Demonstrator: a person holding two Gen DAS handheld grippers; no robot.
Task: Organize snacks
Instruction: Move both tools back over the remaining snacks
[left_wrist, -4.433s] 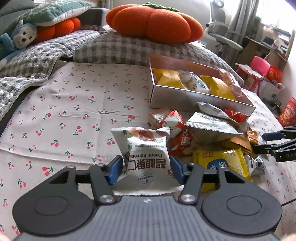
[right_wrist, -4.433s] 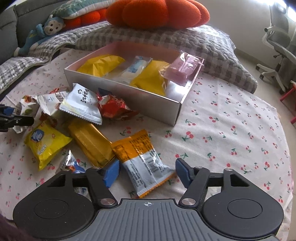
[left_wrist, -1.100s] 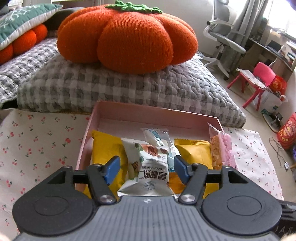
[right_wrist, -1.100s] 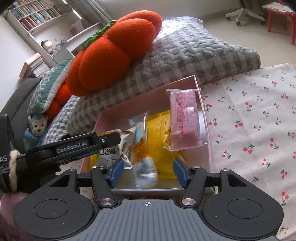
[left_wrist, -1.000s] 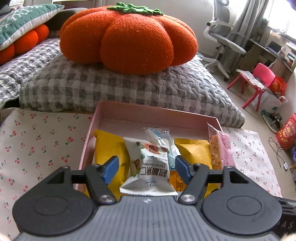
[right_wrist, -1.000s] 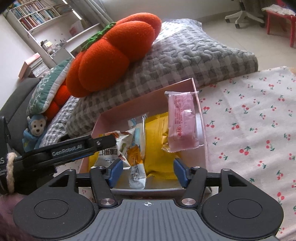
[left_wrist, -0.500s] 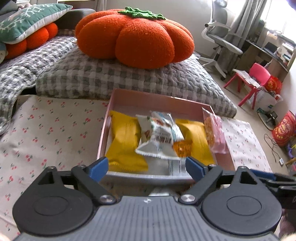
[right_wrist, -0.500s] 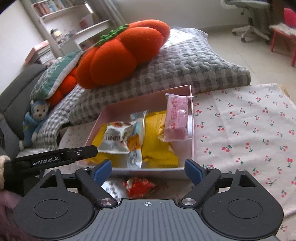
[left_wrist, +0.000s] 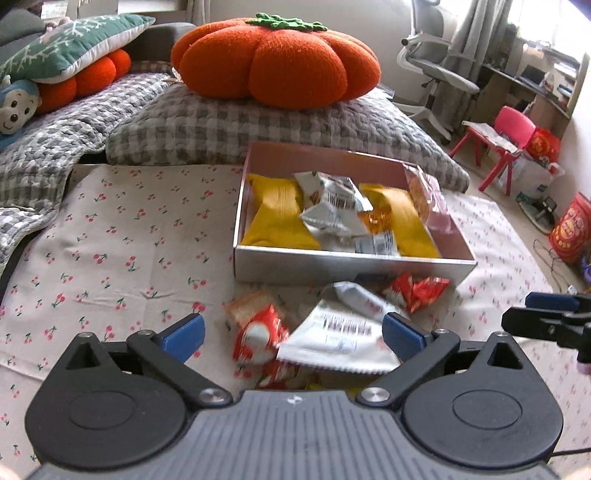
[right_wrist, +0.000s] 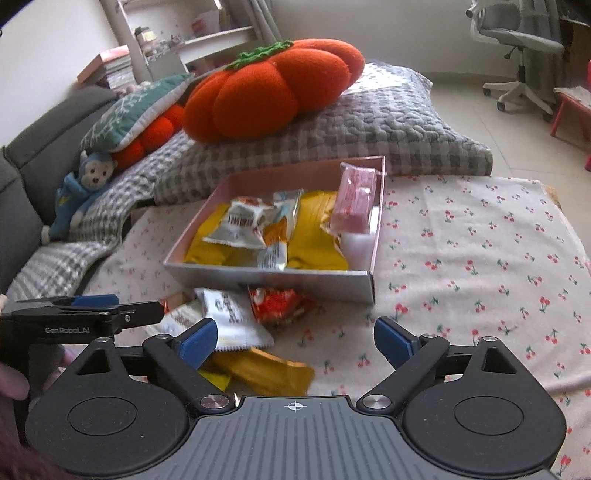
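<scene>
Both claws empty: left claw (left_wrist: 291, 334) has just been opening and stands spread wide, right claw (right_wrist: 293, 341) likewise just opened, nearly as wide, nothing between pads on either. Snack box (left_wrist: 347, 264), shallow, pink inside, silver-grey walls, sits on the cherry-print cloth (left_wrist: 122, 229) in front of the grey checked cushion (left_wrist: 229, 129). In it: two yellow packs, a white pecan pack (right_wrist: 242, 225) lying on top, an orange-and-silver pack, a pink pack (right_wrist: 354, 201) leaning on the right wall. Loose snacks on the cloth just before the box: red, white and yellow packets, blurred
</scene>
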